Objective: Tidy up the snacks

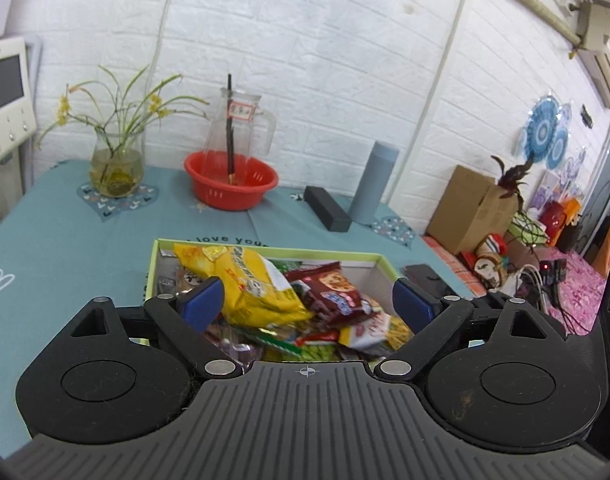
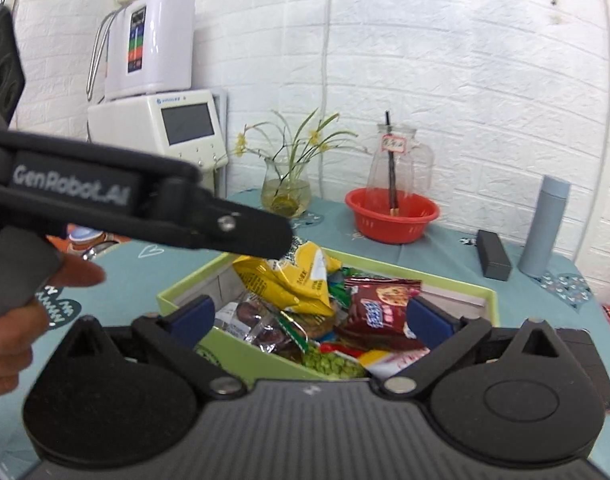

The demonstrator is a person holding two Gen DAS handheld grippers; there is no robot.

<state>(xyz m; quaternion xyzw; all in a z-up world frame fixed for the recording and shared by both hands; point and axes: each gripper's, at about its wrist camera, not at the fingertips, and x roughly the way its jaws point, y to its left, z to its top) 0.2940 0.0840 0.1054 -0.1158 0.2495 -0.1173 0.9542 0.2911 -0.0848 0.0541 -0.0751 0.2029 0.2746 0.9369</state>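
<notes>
**Both grippers wide open over a full snack box**

Here we are above the green box (image 1: 379, 258), and it is packed. The left gripper (image 1: 307, 300) has its blue pads spread wide with nothing between them, hanging over the near half of the pile. The right gripper (image 2: 309, 314) is just as open and just as empty, looking in over the box's near corner.

The yellow bag (image 1: 249, 284) rides on top at about 11 o'clock in the pile, the red cookie packet (image 1: 333, 288) just beside it at 1 o'clock, partly overlapping. Green pea packets (image 2: 333, 364) are buried at 6 o'clock, against the near wall.

My read: the job looks nearly done, or a tidy-up is due. If anything needs settling, take the top item only, pinch a sealed edge rather than the puffed middle, and keep the two grippers from crossing over the box.

In the right wrist view the left gripper's arm (image 2: 145, 204) cuts across from 9 o'clock, hiding the box's far-left corner, with a hand (image 2: 33, 296) on the trigger below. The lower layers of snacks are hidden under the top bags, most labels are too small to read, and the box's near wall is lost behind each gripper's body.
</notes>
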